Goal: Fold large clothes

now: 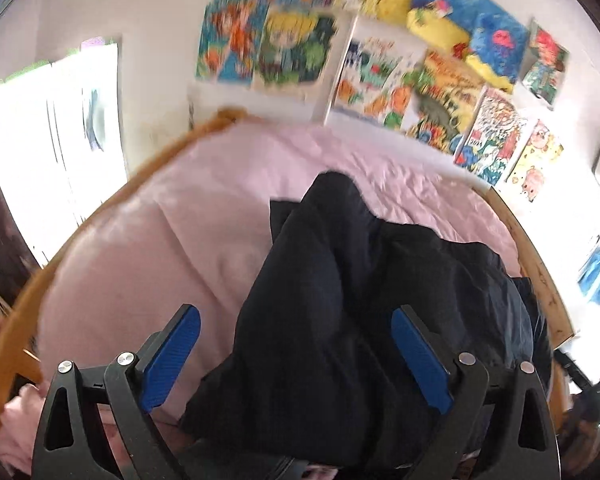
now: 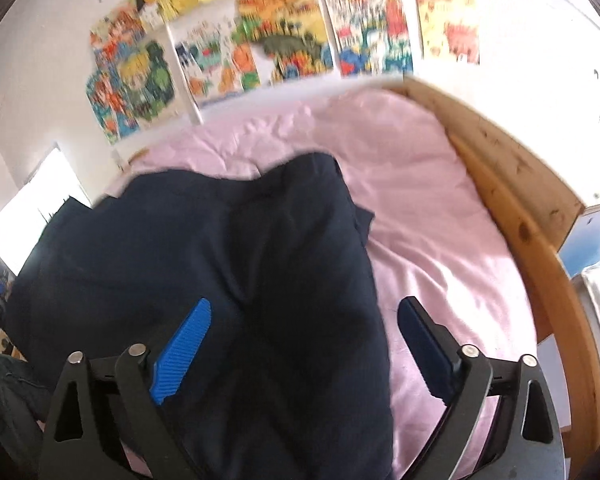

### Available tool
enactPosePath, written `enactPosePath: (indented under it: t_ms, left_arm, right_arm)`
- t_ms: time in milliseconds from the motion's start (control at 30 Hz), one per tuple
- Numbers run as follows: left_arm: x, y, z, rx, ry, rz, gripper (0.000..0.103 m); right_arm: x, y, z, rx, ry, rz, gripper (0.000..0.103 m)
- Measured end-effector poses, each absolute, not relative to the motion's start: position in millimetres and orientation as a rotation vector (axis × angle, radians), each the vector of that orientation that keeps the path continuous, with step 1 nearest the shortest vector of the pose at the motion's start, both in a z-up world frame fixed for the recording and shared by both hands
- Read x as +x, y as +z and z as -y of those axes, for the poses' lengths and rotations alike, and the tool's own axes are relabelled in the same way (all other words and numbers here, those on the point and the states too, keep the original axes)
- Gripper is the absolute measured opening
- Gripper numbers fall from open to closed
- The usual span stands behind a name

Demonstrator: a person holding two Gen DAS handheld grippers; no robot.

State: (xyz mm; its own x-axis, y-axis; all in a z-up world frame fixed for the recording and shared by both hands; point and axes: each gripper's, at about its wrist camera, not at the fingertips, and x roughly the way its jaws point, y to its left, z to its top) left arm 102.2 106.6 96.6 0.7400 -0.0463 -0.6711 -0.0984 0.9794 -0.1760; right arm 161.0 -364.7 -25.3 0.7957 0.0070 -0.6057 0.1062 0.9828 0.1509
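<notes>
Below my left tongs (image 1: 296, 354) and right tongs (image 2: 305, 350), both spread wide apart, the crumpled dark navy fabric garment (image 1: 352, 292) lies loose on the pink bedsheet (image 1: 204, 216).

Ahead of my left gripper (image 1: 296, 354) and right gripper (image 2: 304, 346) the garment (image 1: 340, 300) lies on the bedsheet (image 1: 160, 240) — wall drawings (image 2: 284, 36) beyond.

This is a bedroom in a home, likely a child's. A bed (image 2: 440, 208) with a pink sheet fills the middle of both views, framed by a pale wooden bed frame (image 2: 512, 184) at the right. Bright children's paintings (image 2: 284, 36) cover the white wall (image 1: 148, 8) across the top, and a sunlit window (image 1: 52, 136) shows at left.
</notes>
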Motion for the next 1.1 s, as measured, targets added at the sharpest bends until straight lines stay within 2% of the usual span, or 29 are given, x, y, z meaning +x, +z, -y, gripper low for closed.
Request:
enactPosePath:
  t_ms: [100,500,667,933,1100]
  left_arm:
    - [80.8,109.9,-89.5,-0.139,0.022,-0.675,0.103]
    - [-14.7,126.3,-37.9,0.027,-0.055,-0.58,0.103]
    - [-53.3,127.6,-26.4,0.064,-0.064,-0.525,0.103]
    - [-90.8,98.5,-34.9,0.081,-0.055,-0.496,0.103]
    - [-89.8,87.4,-42.4,0.031,-0.053,-0.525,0.103]
  right_arm:
    - [129.2,-9.7,347.0,0.191,-0.045,-0.57,0.101]
    - [2.9,-3.3,300.7,0.224,-0.038,-0.435,0.102]
    - [-33.5,5.3,279.9,0.141,-0.012,-0.381,0.102]
    - [-79.1,0.4,239.3,0.049,0.016,-0.332,0.102]
    - [-78.2,-0.4,235.6,0.03,0.011,-0.349,0.102]
